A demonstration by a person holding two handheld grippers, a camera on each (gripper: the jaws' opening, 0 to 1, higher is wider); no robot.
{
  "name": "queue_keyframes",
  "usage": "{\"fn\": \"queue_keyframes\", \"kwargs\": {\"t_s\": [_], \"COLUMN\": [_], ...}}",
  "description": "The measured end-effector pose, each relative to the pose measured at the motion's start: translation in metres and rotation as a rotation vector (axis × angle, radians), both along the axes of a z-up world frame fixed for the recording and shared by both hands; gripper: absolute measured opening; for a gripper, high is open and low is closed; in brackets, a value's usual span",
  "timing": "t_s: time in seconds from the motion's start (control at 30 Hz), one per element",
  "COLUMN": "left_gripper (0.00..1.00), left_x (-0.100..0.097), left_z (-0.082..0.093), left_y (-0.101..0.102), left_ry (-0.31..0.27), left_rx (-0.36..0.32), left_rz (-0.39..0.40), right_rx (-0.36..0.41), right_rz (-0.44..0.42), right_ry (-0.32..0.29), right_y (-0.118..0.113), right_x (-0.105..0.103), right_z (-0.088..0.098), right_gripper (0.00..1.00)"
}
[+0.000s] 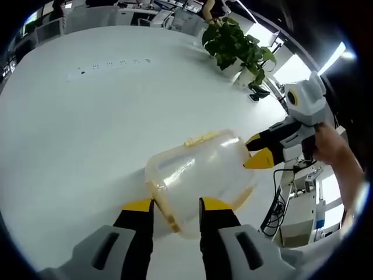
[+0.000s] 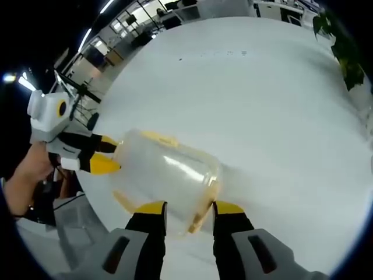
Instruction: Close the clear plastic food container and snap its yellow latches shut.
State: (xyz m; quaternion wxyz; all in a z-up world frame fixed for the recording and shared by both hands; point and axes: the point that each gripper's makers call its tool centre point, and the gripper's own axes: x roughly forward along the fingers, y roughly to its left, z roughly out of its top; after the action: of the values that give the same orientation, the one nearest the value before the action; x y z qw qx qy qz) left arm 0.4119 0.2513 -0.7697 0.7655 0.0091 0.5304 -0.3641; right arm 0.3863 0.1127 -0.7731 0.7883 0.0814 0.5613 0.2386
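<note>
- Yellow-tipped jaws of the left gripper [image 1: 176, 205] stand apart at the near rim of the clear plastic food container [image 1: 201, 175], straddling a yellow latch [image 1: 165, 210] that lies between them; they look spread, not clenched on anything.
- Similarly, in the right gripper view the right gripper [image 2: 187, 208] has its jaws parted at the opposite end, where another latch [image 2: 201, 219] sits between the tips, with no squeeze visible.
- Lying on the white table [image 1: 87, 128], the container is between the two grippers, each coming in from one end; a further latch [image 1: 201, 139] shows on its far side.
- My judgement: thin, glossy plastic, so light, slippery and apt to skate when pushed from one side only. Press the stiffer rim and latches, not the flexing walls, and brace one end against the other.
- Beyond it the tabletop is open and wide; a potted plant [image 1: 236, 44] stands well apart near the far edge, and the table's edge runs close behind the right gripper.
</note>
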Motion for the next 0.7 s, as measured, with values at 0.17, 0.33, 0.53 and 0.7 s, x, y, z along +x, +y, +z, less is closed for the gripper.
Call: {"fn": "queue_keyframes", "kwargs": {"t_s": [0.17, 0.33, 0.53, 0.7], "left_gripper": [0.29, 0.32, 0.36, 0.37], "left_x": [-0.003, 0.000, 0.003, 0.003], "left_z": [0.001, 0.005, 0.009, 0.014], "left_y": [0.002, 0.005, 0.007, 0.005], "left_ry": [0.008, -0.020, -0.062, -0.106], "left_rx": [-0.001, 0.003, 0.029, 0.050], "left_rz": [-0.021, -0.040, -0.087, -0.160], "right_rx": [-0.026, -0.089, -0.111, -0.132], "right_rz": [0.056, 0.129, 0.189, 0.233], "right_ry": [-0.010, -0.048, -0.057, -0.070], "right_y": [0.000, -0.003, 0.003, 0.004], "right_x": [-0.002, 0.000, 0.000, 0.000], "right_z": [0.002, 0.007, 0.009, 0.010], "right_gripper": [0.30, 0.32, 0.33, 0.35]}}
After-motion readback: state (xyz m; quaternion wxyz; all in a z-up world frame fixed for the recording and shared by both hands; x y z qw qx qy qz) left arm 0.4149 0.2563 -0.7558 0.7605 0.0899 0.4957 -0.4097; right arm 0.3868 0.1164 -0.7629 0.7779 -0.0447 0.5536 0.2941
